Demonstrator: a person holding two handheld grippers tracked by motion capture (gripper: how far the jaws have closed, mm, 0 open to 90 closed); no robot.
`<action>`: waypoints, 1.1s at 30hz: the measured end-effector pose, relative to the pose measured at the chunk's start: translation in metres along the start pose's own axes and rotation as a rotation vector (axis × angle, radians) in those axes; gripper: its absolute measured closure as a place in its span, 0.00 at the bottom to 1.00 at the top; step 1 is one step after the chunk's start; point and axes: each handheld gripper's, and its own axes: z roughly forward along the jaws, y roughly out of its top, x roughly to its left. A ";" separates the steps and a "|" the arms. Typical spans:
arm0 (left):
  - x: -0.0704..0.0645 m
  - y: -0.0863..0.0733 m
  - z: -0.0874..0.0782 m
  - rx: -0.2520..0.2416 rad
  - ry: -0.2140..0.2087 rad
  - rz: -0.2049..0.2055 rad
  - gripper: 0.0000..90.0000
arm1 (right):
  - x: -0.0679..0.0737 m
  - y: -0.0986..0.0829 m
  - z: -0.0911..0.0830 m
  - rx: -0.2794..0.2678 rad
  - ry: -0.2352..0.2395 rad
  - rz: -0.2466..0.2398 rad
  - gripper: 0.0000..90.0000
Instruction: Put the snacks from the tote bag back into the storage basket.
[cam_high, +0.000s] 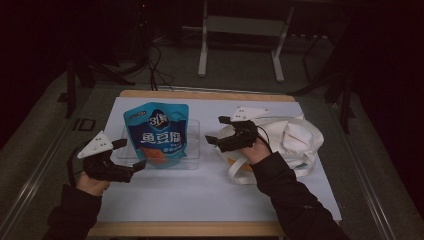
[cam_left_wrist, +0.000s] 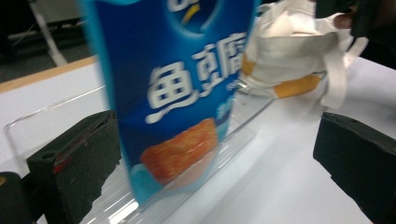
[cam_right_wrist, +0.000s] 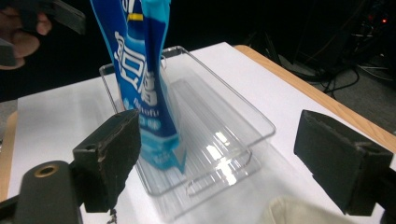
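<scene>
Black foam pads face each other across a wide gap on the left gripper (cam_high: 129, 155), which hovers just beside the blue snack pouch (cam_high: 157, 131) with nothing between its jaws; in the left gripper view the pouch (cam_left_wrist: 180, 88) stands ahead of those jaws, nearer the left one. On the far side of the pouch from it, the right gripper (cam_high: 216, 131) also has its jaws apart and empty, held above the edge of a cream canvas tote bag (cam_high: 287, 140) and turned toward the pouch.

The pouch stands upright inside a clear plastic tray (cam_right_wrist: 224, 135) on the white surface (cam_high: 210, 195), at the tray's end nearest the left gripper. It is glossy blue with large white Chinese characters and an orange picture of fried tofu low on its front. In the right gripper view the pouch (cam_right_wrist: 144, 88) is seen edge-on, slim, leaning a little.

The likeliest trouble is a tip-over. The pouch is tall, thin and stands freely, so a jaw brushing one face before the other closes would probably push it flat into the tray. The tray looks light and could slide on the smooth surface if nudged. A pinch on the slick film low down might also slip.
</scene>
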 end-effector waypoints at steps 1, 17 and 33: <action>-0.004 0.001 0.000 -0.008 -0.011 0.009 0.01 | 0.000 -0.002 -0.003 0.000 -0.005 0.002 0.16; -0.051 0.012 0.038 0.002 -0.188 0.068 0.01 | 0.006 -0.032 -0.038 -0.017 -0.030 0.029 0.16; -0.076 0.014 0.078 0.038 -0.284 0.117 0.01 | 0.011 -0.064 -0.074 -0.029 -0.101 0.045 0.16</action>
